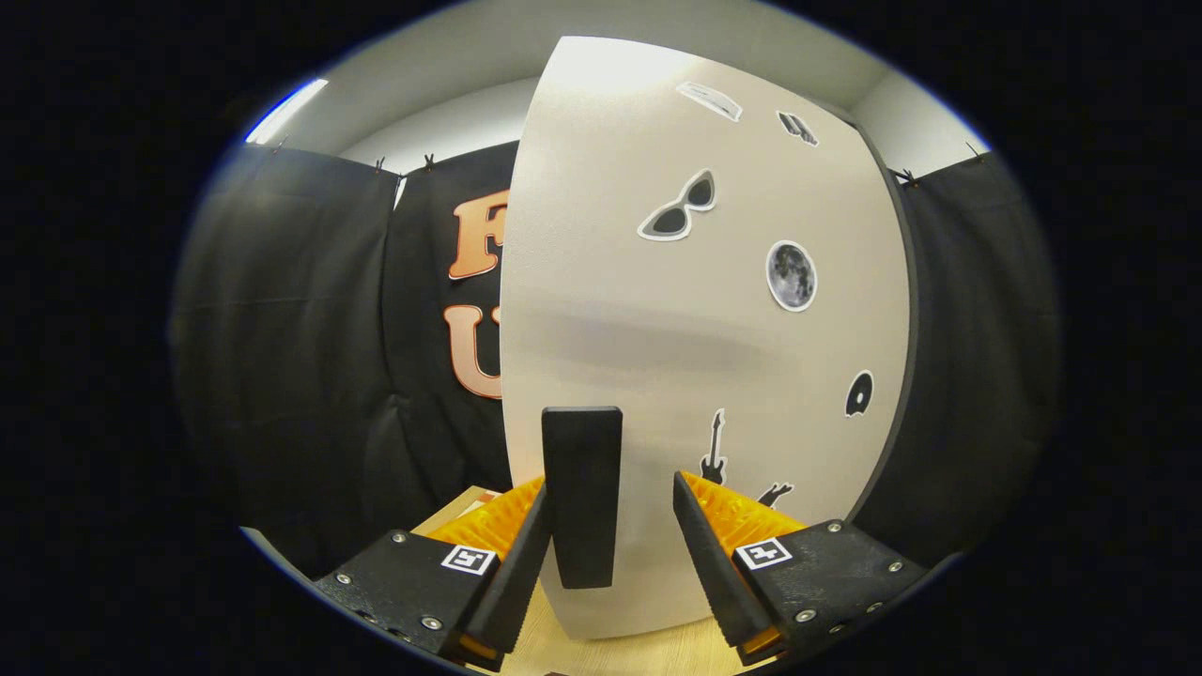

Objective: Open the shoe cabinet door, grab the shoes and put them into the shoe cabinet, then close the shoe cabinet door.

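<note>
The white shoe cabinet door (pixel 657 338) stands upright right in front of me, dotted with small stickers such as sunglasses and a moon. Its black upright handle (pixel 582 498) sits low on the door, between my fingers. My gripper (pixel 608 507) is open around the handle: the left finger (pixel 522 554) lies against or very near the handle's side, while the right finger (pixel 702 554) stands a clear gap away from it. No shoes are in sight.
A light wooden surface (pixel 610 652) runs under the door and my fingers. Black cloth wall (pixel 300 357) hangs behind on the left and on the right of the door. A white ceiling shows above.
</note>
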`<state>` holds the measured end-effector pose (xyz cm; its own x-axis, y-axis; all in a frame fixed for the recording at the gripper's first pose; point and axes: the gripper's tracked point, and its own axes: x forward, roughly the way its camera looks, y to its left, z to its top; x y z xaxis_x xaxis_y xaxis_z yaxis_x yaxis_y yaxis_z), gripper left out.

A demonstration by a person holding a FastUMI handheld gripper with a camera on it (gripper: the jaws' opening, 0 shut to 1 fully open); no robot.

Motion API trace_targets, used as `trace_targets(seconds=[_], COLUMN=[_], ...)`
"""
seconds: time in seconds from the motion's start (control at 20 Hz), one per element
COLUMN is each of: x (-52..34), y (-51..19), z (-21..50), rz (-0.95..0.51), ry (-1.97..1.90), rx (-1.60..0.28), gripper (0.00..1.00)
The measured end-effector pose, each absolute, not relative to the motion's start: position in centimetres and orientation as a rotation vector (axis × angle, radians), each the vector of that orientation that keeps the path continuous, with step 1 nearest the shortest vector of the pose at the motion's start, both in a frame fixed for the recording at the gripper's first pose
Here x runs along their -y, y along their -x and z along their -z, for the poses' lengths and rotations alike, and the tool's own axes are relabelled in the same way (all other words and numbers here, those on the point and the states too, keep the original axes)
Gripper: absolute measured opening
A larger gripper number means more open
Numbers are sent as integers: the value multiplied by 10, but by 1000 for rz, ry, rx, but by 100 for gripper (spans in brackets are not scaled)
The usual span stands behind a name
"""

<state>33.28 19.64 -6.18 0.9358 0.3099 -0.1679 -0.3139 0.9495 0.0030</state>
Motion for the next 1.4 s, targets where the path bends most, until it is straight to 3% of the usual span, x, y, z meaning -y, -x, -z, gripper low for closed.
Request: trace_targets(seconds=[0.35, 0.9, 1.4], x=[-214, -225, -228], y=[-362, -393, -374], z=[65, 69, 49], rz=[-336, -202, -197], ry=[-17, 90, 52], rx=[-184, -172, -171], gripper=[78, 82, 84])
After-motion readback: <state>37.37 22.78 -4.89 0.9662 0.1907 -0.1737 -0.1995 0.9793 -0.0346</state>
